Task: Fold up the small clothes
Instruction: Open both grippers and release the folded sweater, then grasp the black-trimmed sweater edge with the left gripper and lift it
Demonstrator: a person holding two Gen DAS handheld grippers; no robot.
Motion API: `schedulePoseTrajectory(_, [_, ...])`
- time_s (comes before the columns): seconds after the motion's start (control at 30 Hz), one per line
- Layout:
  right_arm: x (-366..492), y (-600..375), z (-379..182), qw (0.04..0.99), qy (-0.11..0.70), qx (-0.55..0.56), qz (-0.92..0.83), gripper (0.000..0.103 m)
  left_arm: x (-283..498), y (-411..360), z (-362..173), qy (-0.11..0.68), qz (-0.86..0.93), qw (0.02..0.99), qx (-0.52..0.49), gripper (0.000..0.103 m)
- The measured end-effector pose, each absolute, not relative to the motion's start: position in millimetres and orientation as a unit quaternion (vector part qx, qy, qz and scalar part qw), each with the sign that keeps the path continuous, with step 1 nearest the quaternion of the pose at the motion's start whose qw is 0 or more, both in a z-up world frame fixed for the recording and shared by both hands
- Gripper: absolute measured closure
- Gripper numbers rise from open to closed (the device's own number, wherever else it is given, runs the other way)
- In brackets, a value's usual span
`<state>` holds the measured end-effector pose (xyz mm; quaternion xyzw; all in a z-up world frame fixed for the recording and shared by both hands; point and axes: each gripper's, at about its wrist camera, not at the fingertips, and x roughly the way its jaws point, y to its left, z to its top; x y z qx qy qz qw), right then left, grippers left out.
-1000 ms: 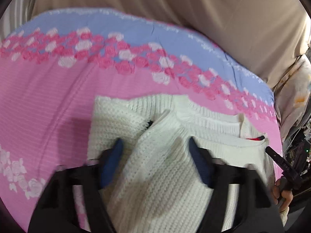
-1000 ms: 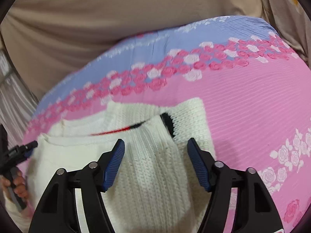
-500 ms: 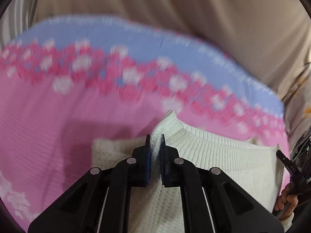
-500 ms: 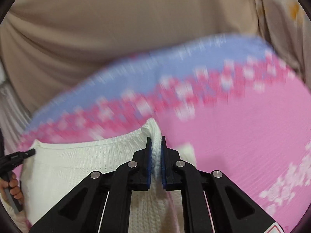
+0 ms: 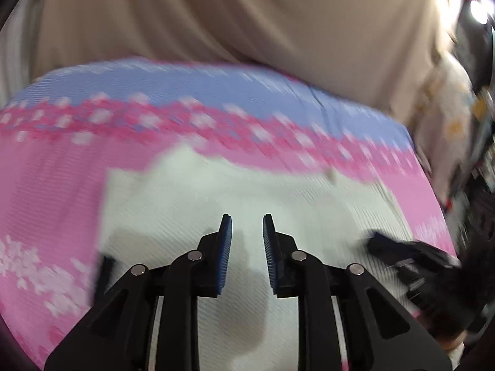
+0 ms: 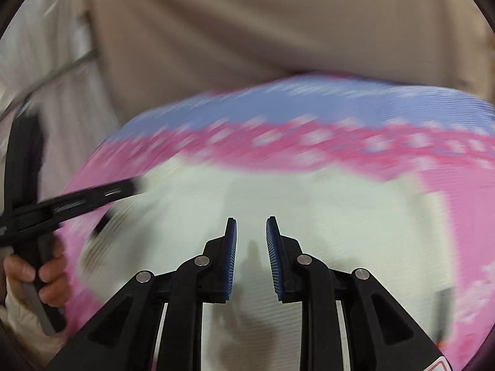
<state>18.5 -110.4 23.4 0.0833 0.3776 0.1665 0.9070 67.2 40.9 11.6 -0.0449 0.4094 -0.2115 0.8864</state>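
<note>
A white knit sweater [image 5: 216, 194] lies flat and folded on the pink flowered bedspread [image 5: 46, 185]. It also shows in the right wrist view [image 6: 324, 204]. My left gripper [image 5: 247, 225] hovers above the sweater, slightly open and empty. My right gripper [image 6: 251, 227] hovers above the sweater too, slightly open and empty. The left gripper's black fingers show at the left of the right wrist view [image 6: 92, 194], and the right gripper shows at the right of the left wrist view [image 5: 411, 256]. Both views are motion-blurred.
The bedspread has a blue band [image 5: 185, 86] and rose border at its far edge. A beige curtain [image 5: 247, 15] hangs behind the bed. A pale flowered cloth [image 5: 445, 99] lies at the right. The person's hand [image 6: 34, 275] holds the left gripper's handle.
Both grippers were shut on the sweater's edge half a second ago. They have let go, opened slightly and lifted. The sweater now lies folded over flat.
</note>
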Motion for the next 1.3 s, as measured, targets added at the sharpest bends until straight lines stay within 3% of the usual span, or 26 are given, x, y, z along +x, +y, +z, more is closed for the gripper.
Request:
schedulePoseTrajectory(0.13, [2, -109, -4, 0.904, 0.403, 0.041, 0.139, 0.088, 51, 34, -26, 0.446, -0.183, 0.876, 0.012, 0.081])
schedulePoseTrajectory(0.3, [-58, -247, -7, 0.904, 0.410, 0.111, -0.053, 0.094, 37, 108, -34, 0.465, -0.123, 0.877, -0.016, 0.083])
schedulePoseTrajectory(0.37, [-82, -292, -13, 0.897, 0.405, 0.154, -0.084, 0.100, 30, 134, -36, 0.473, -0.120, 0.872, -0.045, 0.095])
schedulePoseTrajectory(0.4, [-90, -307, -15, 0.889, 0.408, 0.179, -0.106, 0.099, 26, 140, -35, 0.476, -0.119, 0.870, -0.057, 0.096])
schedulePoseTrajectory(0.43, [-94, -313, -14, 0.882, 0.412, 0.177, -0.145, 0.088, 24, 141, -33, 0.477, -0.114, 0.870, -0.061, 0.096])
schedulePoseTrajectory(0.47, [-95, -309, -8, 0.887, 0.404, 0.160, -0.159, 0.085, 22, 137, -28, 0.475, -0.106, 0.871, -0.061, 0.096])
schedulePoseTrajectory(0.6, [-75, -257, 15, 0.912, 0.366, 0.185, -0.032, 0.085, 19, 95, -6, 0.448, -0.155, 0.879, -0.054, 0.092])
schedulePoseTrajectory(0.67, [-54, -212, 17, 0.917, 0.372, 0.144, 0.021, 0.085, 20, 72, -7, 0.449, -0.177, 0.874, -0.046, 0.082])
schedulePoseTrajectory(0.77, [-40, -185, -6, 0.907, 0.411, 0.090, 0.019, 0.085, 25, 61, -28, 0.472, -0.163, 0.866, -0.024, 0.081])
schedulePoseTrajectory(0.93, [-85, -259, -27, 0.889, 0.423, 0.170, -0.036, 0.102, 14, 128, -36, 0.480, -0.111, 0.868, -0.067, 0.084])
schedulePoseTrajectory(1.03, [-101, -296, -17, 0.887, 0.412, 0.192, -0.082, 0.103, 10, 164, -38, 0.495, -0.100, 0.857, -0.102, 0.094])
schedulePoseTrajectory(1.07, [-100, -299, -10, 0.890, 0.405, 0.191, -0.088, 0.102, 10, 167, -35, 0.496, -0.104, 0.854, -0.116, 0.094])
schedulePoseTrajectory(1.1, [-97, -296, 0, 0.897, 0.394, 0.175, -0.103, 0.083, 11, 166, -29, 0.492, -0.108, 0.855, -0.123, 0.094])
schedulePoseTrajectory(1.13, [-86, -292, 12, 0.906, 0.377, 0.158, -0.105, 0.080, 15, 161, -22, 0.481, -0.115, 0.860, -0.123, 0.092])
schedulePoseTrajectory(1.2, [-64, -287, 25, 0.919, 0.353, 0.163, -0.071, 0.070, 27, 141, -3, 0.447, -0.134, 0.879, -0.102, 0.078])
schedulePoseTrajectory(1.23, [-44, -285, 30, 0.922, 0.345, 0.165, -0.061, 0.068, 37, 131, 4, 0.432, -0.139, 0.886, -0.093, 0.066])
schedulePoseTrajectory(1.27, [-27, -285, 30, 0.923, 0.345, 0.163, -0.059, 0.058, 50, 121, 10, 0.418, -0.140, 0.893, -0.087, 0.057])
schedulePoseTrajectory(1.3, [-10, -283, 31, 0.923, 0.345, 0.160, -0.060, 0.050, 66, 111, 13, 0.409, -0.140, 0.898, -0.080, 0.054])
